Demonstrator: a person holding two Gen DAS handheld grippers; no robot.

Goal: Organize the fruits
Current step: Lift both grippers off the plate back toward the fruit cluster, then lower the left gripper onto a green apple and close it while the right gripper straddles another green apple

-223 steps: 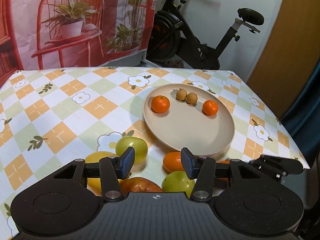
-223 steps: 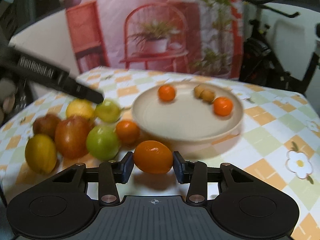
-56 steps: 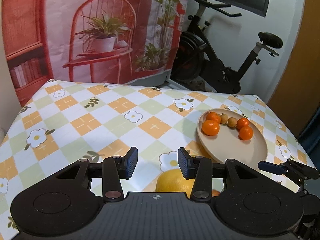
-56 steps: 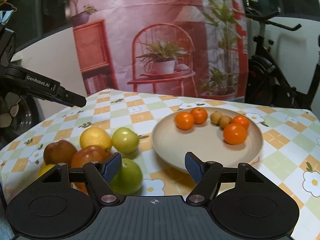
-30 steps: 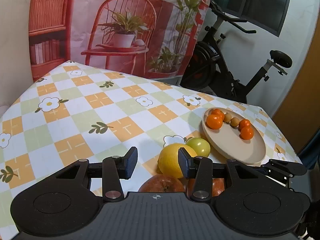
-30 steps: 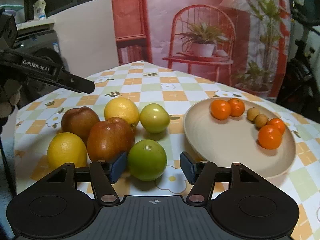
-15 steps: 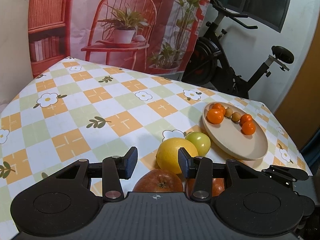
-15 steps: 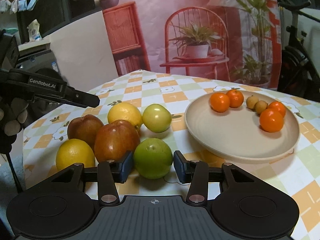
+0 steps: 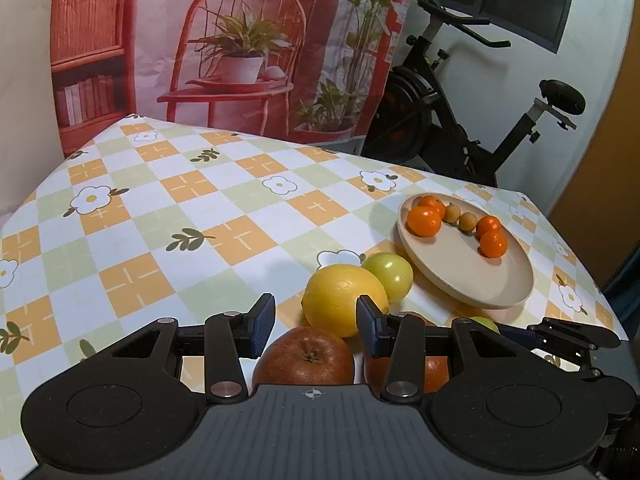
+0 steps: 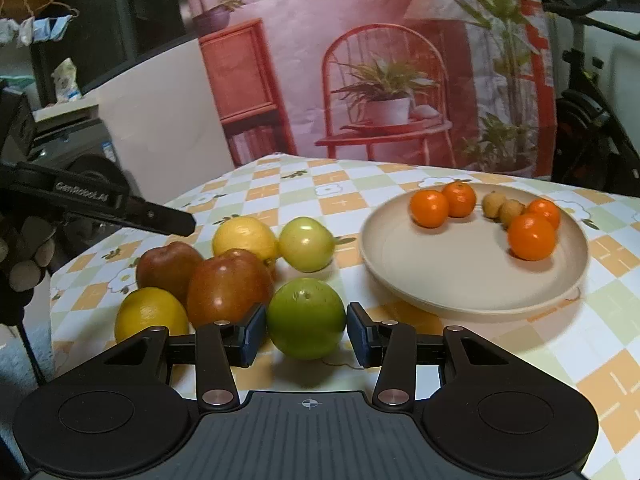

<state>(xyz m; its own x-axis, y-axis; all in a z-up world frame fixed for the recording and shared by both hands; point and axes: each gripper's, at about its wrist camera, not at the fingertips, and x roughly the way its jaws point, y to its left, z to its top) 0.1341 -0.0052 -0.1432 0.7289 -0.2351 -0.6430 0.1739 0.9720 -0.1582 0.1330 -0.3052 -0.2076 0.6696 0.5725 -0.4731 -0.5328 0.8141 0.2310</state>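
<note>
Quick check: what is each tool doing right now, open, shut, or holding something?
Left tool: open, holding nothing, above the red apple.
Right tool: jaws have just been closing, now shut on the green apple.

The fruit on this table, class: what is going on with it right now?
A person holds a gripper in each hand and is sorting fruit. The right gripper has just been closing and now pinches the green apple nearest the camera. The left gripper hovers open over the pile, holding nothing. The beige plate holds four small oranges and two little brown fruits. Two red apples, two yellow citrus fruits and a second green apple wait on the checked tablecloth.
</note>
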